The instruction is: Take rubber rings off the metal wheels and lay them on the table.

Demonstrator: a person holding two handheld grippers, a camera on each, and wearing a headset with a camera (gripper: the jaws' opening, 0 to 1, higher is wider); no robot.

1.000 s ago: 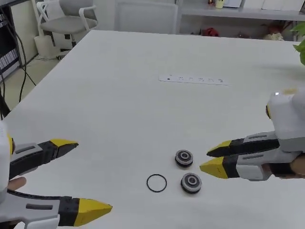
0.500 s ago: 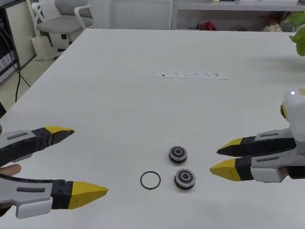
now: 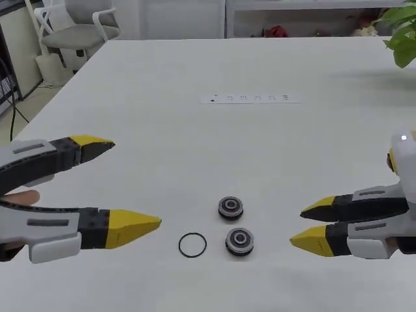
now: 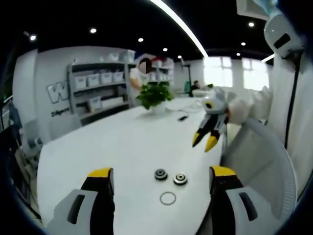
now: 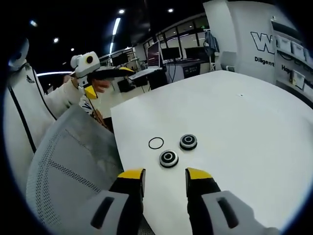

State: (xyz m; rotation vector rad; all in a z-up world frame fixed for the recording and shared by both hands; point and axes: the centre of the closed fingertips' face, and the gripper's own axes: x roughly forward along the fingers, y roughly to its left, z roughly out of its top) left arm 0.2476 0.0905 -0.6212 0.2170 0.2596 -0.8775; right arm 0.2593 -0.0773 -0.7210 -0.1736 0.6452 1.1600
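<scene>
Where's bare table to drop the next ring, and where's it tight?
Biggest bare patch: table between the far wheel and the white strip. Also free left of the loose ring, toward the left gripper. Tight: ring, near wheel and far wheel bunched, right gripper to their right.

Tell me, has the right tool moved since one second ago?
Yes. Judged against the two metal wheels, the right tool has drawn back to the right, away from them.
</scene>
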